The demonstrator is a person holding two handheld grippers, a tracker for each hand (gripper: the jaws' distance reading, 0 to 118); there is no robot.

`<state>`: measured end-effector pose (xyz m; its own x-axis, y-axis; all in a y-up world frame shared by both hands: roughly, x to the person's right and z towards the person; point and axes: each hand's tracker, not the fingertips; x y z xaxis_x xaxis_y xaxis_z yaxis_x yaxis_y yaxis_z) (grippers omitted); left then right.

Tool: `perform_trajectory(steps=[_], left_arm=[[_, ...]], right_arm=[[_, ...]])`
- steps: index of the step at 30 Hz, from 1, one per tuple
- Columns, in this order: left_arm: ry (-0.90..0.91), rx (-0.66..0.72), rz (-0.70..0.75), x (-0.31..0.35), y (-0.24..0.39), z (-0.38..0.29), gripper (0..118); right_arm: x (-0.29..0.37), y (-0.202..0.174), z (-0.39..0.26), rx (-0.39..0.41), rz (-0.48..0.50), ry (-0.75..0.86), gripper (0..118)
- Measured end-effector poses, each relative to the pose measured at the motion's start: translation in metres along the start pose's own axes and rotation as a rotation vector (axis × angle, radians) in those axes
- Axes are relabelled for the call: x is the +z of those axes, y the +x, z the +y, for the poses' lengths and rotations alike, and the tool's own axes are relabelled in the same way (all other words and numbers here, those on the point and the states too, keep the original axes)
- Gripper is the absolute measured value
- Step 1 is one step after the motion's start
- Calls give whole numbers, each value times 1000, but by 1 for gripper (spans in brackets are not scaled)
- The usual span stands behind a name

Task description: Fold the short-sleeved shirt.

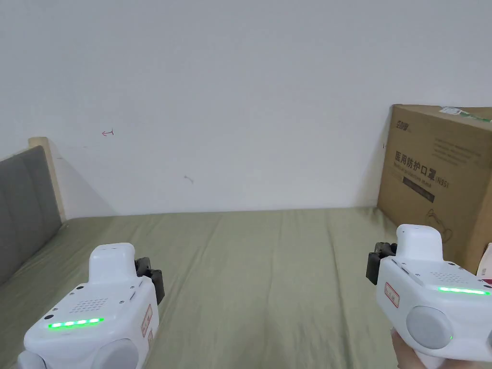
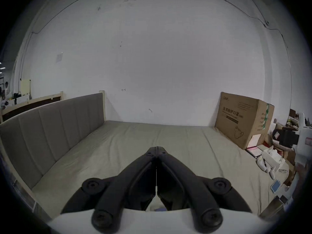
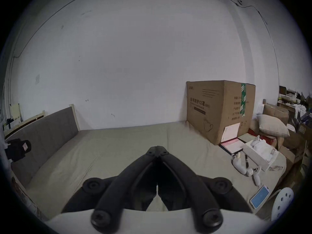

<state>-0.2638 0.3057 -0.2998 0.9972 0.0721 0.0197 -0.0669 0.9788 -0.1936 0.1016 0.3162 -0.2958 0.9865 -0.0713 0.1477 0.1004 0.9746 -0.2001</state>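
On the bed, right of frame: a closed cardboard box (image 1: 435, 187) stands against the wall; its contents are hidden.
Open white box (image 3: 258, 150): lower right of the right gripper view, near the cardboard box, with white objects lying in it.
Left tongs (image 2: 156, 149): jaws pressed together tip to tip, nothing between them, held above the green bed sheet (image 2: 135, 136).
Right tongs (image 3: 157, 149): likewise closed and empty, over the same sheet.
Writing: dark print and a green tape strip on the cardboard box.
Short-sleeved shirt: I cannot tell where it lies.
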Motion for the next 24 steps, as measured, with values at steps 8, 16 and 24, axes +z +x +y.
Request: perform_trajectory(steps=[8,16,24], left_arm=[[-109,15,-90,7,-20,-23,0],[-313,129,-75,-11,-72,-71,0],[-744,616,-513,-80,-132,-174,10]], right_arm=[[-42,-32,-51,-96,375,-422,0],[-111,-61,-223,-201,460,-1074,0],[-115,-21,-240,-338,504,-1071,0]])
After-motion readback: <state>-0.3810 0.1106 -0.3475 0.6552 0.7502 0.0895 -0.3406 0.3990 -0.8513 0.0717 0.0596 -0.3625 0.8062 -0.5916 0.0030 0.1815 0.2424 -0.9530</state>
